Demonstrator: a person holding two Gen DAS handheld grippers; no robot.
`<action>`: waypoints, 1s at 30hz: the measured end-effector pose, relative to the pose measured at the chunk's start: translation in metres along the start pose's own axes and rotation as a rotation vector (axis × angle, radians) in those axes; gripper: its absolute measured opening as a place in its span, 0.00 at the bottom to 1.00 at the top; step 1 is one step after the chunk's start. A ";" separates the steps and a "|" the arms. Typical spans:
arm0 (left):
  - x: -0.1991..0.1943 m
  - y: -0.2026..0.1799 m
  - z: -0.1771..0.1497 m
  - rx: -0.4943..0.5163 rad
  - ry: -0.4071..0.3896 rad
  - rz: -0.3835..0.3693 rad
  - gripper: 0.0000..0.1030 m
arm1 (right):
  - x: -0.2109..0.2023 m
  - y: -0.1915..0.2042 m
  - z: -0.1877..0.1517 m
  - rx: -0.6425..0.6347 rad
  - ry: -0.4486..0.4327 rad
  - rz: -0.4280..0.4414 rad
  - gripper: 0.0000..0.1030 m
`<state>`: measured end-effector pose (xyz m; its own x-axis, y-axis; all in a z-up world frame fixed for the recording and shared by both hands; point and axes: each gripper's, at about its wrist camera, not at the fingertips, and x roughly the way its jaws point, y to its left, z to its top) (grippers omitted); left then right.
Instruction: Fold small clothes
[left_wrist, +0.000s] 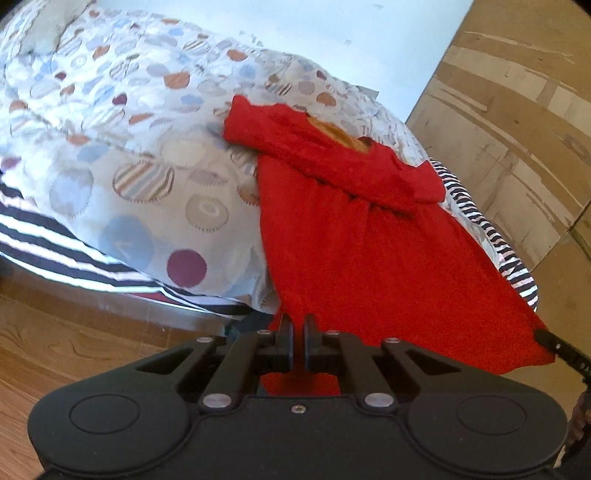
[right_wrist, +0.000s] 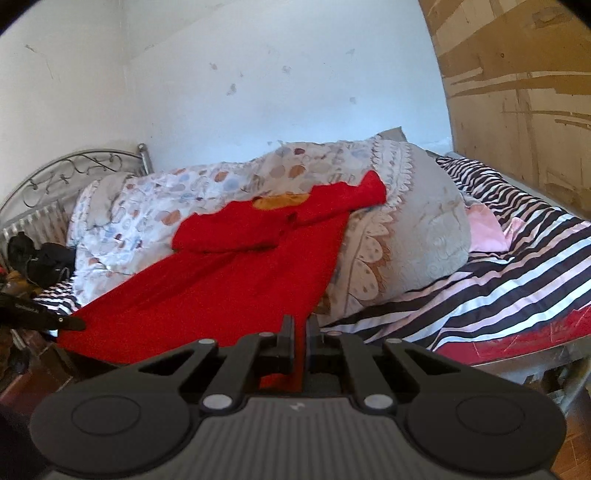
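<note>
A small red dress (left_wrist: 354, 236) lies stretched over the patterned duvet (left_wrist: 122, 147), its top part with folded sleeves resting up on the duvet and an orange patch at the neck. My left gripper (left_wrist: 299, 325) is shut on the dress's lower left hem corner. My right gripper (right_wrist: 300, 326) is shut on the lower right hem corner of the dress (right_wrist: 229, 280). Each gripper's tip shows in the other view: the right one (left_wrist: 550, 341) at the hem's right corner, the left one (right_wrist: 70, 323) at its left corner. The hem hangs taut between them off the bed edge.
The duvet (right_wrist: 155, 206) and a grey pillow (right_wrist: 417, 229) lie on a striped sheet (right_wrist: 498, 280). A pink cloth (right_wrist: 484, 229) lies behind the pillow. Metal headboard (right_wrist: 66, 173) and dark items (right_wrist: 37, 258) at left. Cardboard wall (right_wrist: 517, 110) at right. Wooden floor (left_wrist: 55, 350) below.
</note>
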<state>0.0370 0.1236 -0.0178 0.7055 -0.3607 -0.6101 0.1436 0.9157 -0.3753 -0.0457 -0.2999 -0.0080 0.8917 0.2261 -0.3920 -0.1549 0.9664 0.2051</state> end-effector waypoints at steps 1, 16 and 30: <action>0.004 -0.001 0.000 0.005 0.002 0.003 0.04 | 0.004 -0.002 0.000 -0.001 0.003 -0.004 0.06; -0.043 -0.032 0.053 0.061 -0.145 -0.039 0.04 | -0.027 0.008 0.057 0.013 -0.143 0.080 0.06; -0.048 -0.020 0.023 0.072 -0.093 0.009 0.00 | -0.011 0.006 0.013 -0.048 -0.019 0.012 0.03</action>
<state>0.0160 0.1272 0.0348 0.7677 -0.3377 -0.5446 0.1843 0.9303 -0.3170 -0.0514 -0.2979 0.0094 0.8975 0.2359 -0.3727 -0.1857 0.9685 0.1660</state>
